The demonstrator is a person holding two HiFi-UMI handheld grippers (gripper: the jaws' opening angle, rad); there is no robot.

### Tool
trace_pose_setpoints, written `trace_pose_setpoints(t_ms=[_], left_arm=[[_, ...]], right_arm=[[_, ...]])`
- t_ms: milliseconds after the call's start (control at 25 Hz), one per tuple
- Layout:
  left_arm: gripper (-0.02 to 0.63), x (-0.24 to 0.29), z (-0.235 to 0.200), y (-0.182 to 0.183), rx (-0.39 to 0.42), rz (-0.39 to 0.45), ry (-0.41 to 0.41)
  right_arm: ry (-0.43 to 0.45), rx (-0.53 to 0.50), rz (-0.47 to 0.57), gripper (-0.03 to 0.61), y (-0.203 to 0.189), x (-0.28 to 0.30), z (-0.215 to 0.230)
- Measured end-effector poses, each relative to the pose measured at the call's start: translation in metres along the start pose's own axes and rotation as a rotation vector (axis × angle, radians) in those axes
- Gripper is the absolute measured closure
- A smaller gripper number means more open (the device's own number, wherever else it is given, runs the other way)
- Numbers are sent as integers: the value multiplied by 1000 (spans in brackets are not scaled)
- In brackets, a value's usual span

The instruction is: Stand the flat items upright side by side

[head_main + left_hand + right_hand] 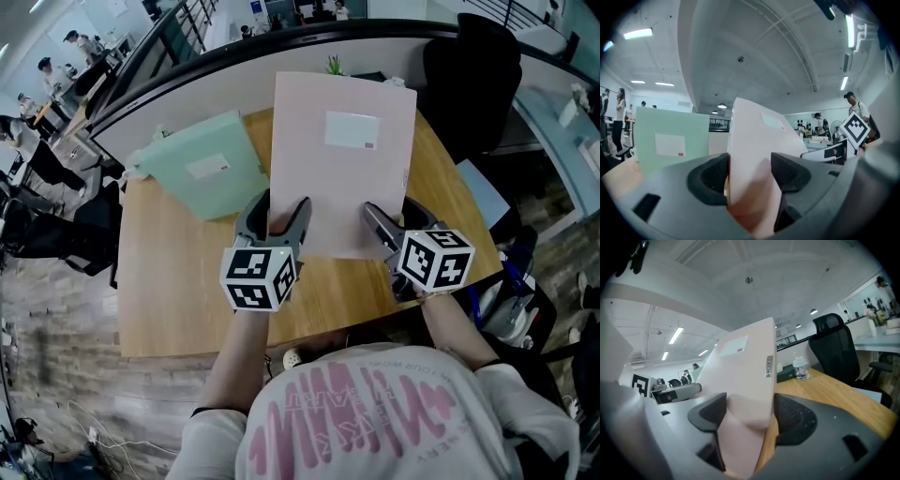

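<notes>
A person in a pink-lettered shirt holds a pink folder (342,169) above a wooden surface (178,291) with both grippers, each clamped on the folder's near edge. The left gripper (279,217) grips that edge close to its left corner. In the left gripper view both dark pads press against the folder's two faces. The right gripper (398,223) is clenched on the same edge near the right corner, and the right gripper view shows the folder's thick spine wedged between its pads. The folder is tilted, its far edge raised and overlapping the curved partition (187,103) behind the surface. A white label on its upper face is turned towards the head camera. A green folder (202,164) with its own white label stands at the far left of the surface against the partition, just beside the pink one and apart from both grippers. A black office chair (469,75) stands beyond the surface's right end, and a small clear bottle (800,367) rests on the surface near it. People stand among desks in the open office in the background.
</notes>
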State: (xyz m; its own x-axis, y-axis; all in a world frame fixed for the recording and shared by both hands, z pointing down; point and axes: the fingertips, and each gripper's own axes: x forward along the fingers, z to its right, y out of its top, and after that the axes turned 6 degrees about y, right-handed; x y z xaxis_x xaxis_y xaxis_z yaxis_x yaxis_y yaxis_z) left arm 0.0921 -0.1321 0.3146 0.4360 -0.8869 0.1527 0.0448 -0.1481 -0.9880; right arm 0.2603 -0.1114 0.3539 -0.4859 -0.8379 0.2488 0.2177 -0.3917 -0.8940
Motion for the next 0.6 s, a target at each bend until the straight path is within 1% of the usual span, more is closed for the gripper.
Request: trace_pose_setpoints(t_ms=[160,360,480,600], left_arm=[[337,-29,-34,19,41,74,6],[339,-64,-75,32,67,125,12],[339,-82,-97,36,83,160,6],[339,-99,-119,31,94,181,-3]], right_arm=[[18,-26,51,256,6,13,-44],[42,-32,83,255,3,27,-96],[58,-46,94,256,-1,36,-123],[64,-100,98,256,-6,47,-147]])
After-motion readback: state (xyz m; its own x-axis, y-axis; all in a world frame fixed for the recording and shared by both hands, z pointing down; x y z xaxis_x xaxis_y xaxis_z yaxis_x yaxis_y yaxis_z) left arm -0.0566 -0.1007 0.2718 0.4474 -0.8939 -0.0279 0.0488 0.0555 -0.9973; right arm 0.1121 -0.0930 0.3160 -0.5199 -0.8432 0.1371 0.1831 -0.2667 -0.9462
